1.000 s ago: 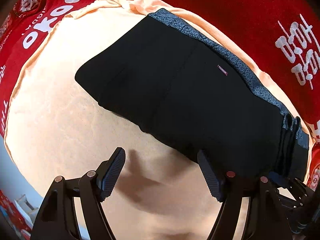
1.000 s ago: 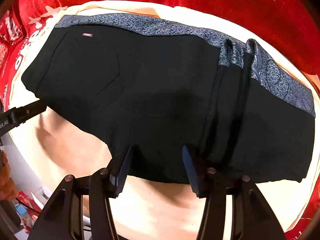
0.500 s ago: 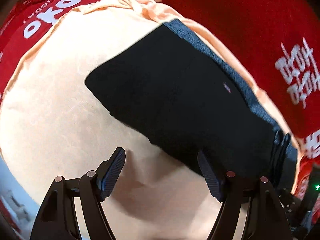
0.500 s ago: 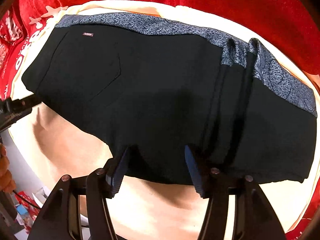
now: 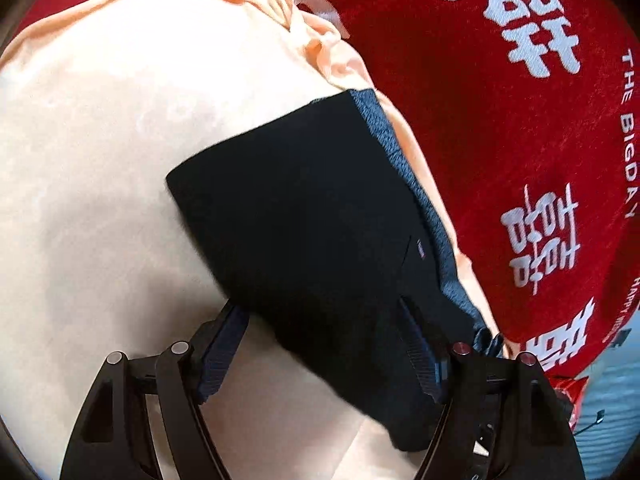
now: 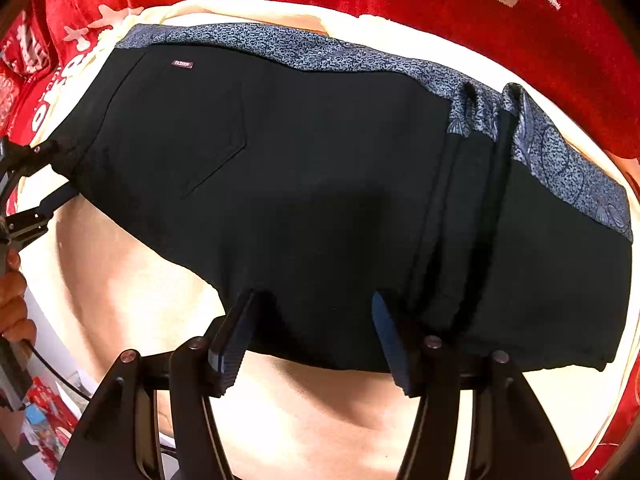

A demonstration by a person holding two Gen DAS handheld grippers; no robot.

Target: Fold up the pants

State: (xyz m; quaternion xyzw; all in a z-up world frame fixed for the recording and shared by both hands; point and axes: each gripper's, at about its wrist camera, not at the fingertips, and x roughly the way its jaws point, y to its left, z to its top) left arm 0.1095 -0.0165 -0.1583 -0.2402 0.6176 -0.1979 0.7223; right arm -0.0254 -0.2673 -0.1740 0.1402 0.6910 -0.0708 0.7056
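**Left gripper swung in over the pants' end, right jaws easing apart**

Swung round and dipped since a second ago, left gripper (image 5: 320, 344) now over the near corner of the folded black pants (image 5: 312, 232), with the garment running away slantwise in the left wrist view rather than lying broadside as before. Jaws spread wide, same gap as earlier, black cloth between them but neither pad visibly pressing on it. Seen from the right wrist camera at far left, at the pants' end, a person's hand (image 6: 12, 300) behind it.

Right gripper (image 6: 312, 332) parked almost where it was, pointing straight down at the pants' (image 6: 304, 200) near edge. Jaws just been opening a touch, fabric edge between them, pads standing clear of it, nothing pinched.

Pants lying flat and folded on the peach cloth (image 5: 100, 160), patterned blue-grey waistband (image 6: 304, 52) along the far edge, small red label (image 6: 182, 64) near the left end, two bunched ridges (image 6: 472, 200) crossing the right part. Red blanket with white lettering (image 5: 520, 120) under and around the peach cloth.
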